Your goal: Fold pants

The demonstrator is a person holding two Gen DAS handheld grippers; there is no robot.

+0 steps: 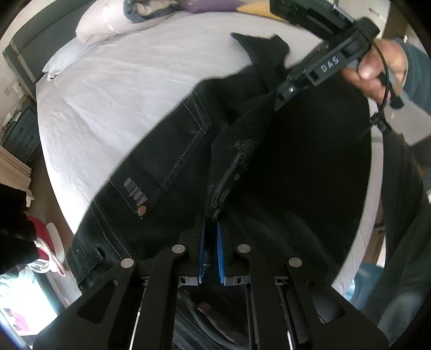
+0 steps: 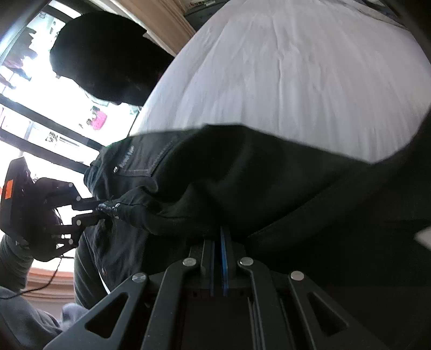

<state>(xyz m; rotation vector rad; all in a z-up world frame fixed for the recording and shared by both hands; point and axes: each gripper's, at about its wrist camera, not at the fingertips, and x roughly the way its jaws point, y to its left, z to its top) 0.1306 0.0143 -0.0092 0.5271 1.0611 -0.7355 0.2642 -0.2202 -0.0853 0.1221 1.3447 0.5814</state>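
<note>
Both tongs, left (image 1: pixel 211 237) and right (image 2: pixel 218 242), clamp black denim pants (image 1: pixel 167 161) above white-sheeted bed (image 1: pixel 121 88); spreading stage; next, lay flat.

A: Which parts can you not see?
B: The black pants (image 1: pixel 296 161) hide your left gripper (image 1: pixel 211 223) fingertips; the pant legs run past the frame's right edge, blurred.

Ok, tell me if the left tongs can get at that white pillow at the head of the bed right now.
Probably not. The left tongs are shut on the black pants, which hang between them and the pillow far across the bed; they would have to let go first.
</note>
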